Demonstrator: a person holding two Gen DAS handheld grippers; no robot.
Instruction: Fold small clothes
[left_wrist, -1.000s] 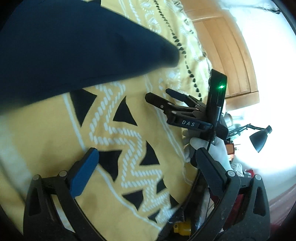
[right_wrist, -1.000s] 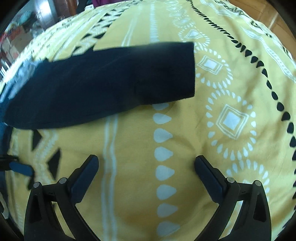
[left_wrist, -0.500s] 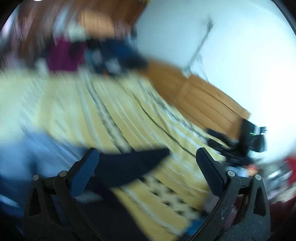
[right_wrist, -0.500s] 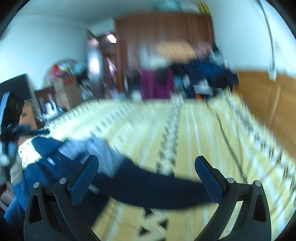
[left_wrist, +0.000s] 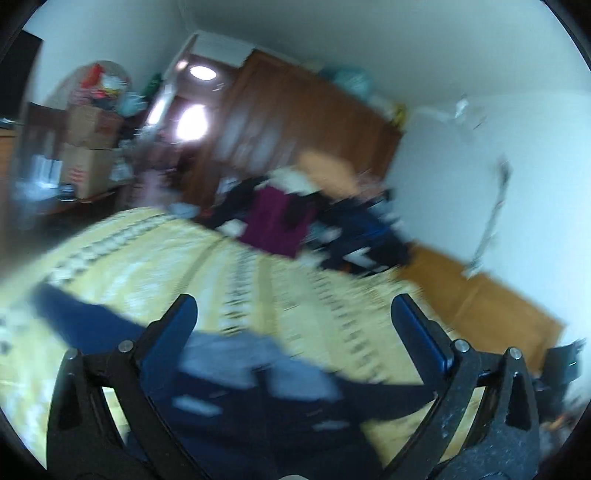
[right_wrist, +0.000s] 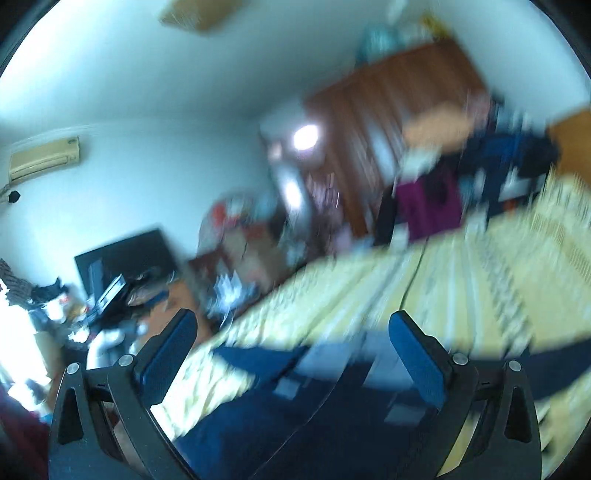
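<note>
A dark navy garment (left_wrist: 236, 387) with a paler blue part lies on the yellow patterned bedspread (left_wrist: 207, 266), close below my left gripper (left_wrist: 295, 332), which is open and empty. The same garment (right_wrist: 332, 398) shows in the right wrist view, stretched across the bedspread (right_wrist: 480, 280) under my right gripper (right_wrist: 295, 347), which is also open and empty. Both views are motion-blurred, so the garment's shape is unclear.
A pile of clothes, one magenta (left_wrist: 280, 221), sits at the far end of the bed. A brown wardrobe (left_wrist: 295, 122) stands behind it. Cardboard boxes (left_wrist: 88, 147) and clutter are on the left. A dark screen (right_wrist: 125, 258) and a cluttered desk lie left of the bed.
Both grippers have swung up from looking down at the bedspread to looking across the room. The navy garment now lies lower in both views. Both stayed open.
</note>
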